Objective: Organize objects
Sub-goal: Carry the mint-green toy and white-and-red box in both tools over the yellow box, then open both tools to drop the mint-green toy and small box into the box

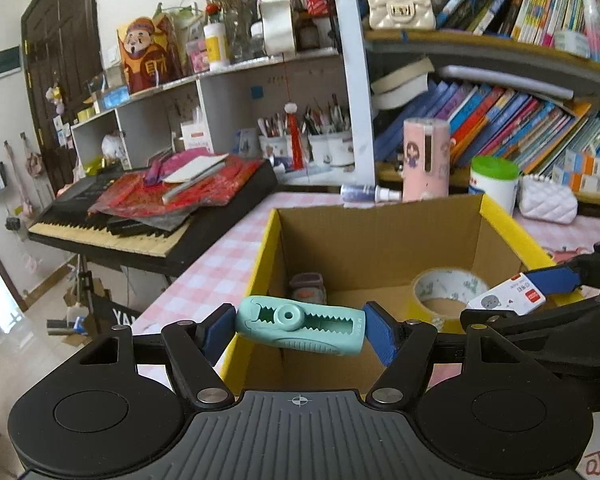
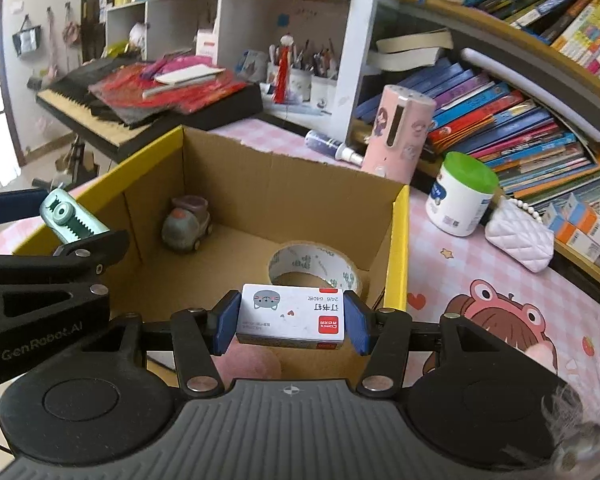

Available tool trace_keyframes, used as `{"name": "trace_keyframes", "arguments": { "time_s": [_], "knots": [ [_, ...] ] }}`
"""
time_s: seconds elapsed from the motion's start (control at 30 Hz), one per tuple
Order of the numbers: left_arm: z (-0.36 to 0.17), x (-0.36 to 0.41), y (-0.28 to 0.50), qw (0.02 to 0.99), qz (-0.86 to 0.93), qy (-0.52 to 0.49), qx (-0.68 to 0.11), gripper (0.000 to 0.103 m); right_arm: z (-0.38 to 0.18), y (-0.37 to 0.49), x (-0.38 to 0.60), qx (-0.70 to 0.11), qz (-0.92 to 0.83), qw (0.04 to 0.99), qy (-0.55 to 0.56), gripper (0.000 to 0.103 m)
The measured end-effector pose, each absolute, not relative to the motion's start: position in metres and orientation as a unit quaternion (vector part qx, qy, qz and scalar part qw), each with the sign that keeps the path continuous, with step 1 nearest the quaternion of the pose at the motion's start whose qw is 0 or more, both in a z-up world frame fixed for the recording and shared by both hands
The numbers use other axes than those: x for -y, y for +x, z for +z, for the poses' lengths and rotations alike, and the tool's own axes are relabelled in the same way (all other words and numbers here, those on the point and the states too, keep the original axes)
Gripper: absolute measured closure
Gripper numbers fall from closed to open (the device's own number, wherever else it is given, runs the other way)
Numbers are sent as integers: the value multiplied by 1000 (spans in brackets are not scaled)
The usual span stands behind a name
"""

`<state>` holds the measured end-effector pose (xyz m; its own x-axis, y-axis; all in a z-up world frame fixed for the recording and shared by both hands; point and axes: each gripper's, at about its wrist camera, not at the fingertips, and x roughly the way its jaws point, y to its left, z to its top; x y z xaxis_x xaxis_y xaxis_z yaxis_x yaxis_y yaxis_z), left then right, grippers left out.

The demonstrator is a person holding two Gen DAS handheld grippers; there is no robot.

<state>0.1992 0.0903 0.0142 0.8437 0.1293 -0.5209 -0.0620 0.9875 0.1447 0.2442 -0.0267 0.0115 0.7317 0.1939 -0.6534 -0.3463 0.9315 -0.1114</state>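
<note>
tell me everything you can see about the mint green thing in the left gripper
The mint green tool looks like moulded plastic: a rounded block with a toothed slot along its face and a round hub with a hole. It lies roughly level, slightly tilted, clamped end to end by the left gripper, held above the near edge of the cardboard box.

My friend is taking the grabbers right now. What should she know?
Left gripper: shut on the mint-green staple remover, held over the near edge of the cardboard box.
Right gripper: shut on the small staple box, also above the cardboard box.
Done: tape roll and toy car already lie inside.
Left: lower both items into the cardboard box and open the jaws.
</note>
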Motion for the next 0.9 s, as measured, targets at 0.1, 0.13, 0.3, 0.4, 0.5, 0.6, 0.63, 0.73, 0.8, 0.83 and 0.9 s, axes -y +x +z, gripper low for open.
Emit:
{"name": "trace_keyframes", "arguments": {
  "time_s": [0.1,0.13,0.3,0.4,0.5,0.6,0.63,0.73,0.8,0.83,0.9],
  "knots": [
    [10,-89,204,956,55,70,-278,33,8,250,25,-341,154,920,-118,51],
    [10,-89,205,956,56,73,-278,33,7,252,25,-343,156,919,-119,51],
    [9,-88,209,956,59,78,-278,33,2,262,25,-357,161,913,-115,51],
    [8,-86,210,956,59,86,-275,33,0,266,25,-366,162,910,-110,51],
    [7,-86,210,956,57,89,-274,32,-2,268,23,-368,163,909,-113,51],
    [7,-87,209,956,55,88,-273,32,-2,269,22,-369,161,908,-114,51],
    [7,-88,208,957,54,87,-273,32,-2,269,22,-370,160,908,-113,51],
    [10,-88,204,959,53,85,-264,29,0,266,24,-371,157,910,-103,50],
    [13,-88,201,961,57,83,-256,25,2,262,25,-366,152,913,-101,50],
    [15,-89,198,963,56,80,-250,24,4,261,25,-364,150,914,-98,50],
    [20,-91,193,966,55,74,-241,21,8,256,27,-358,147,918,-91,48]
  ]
}}
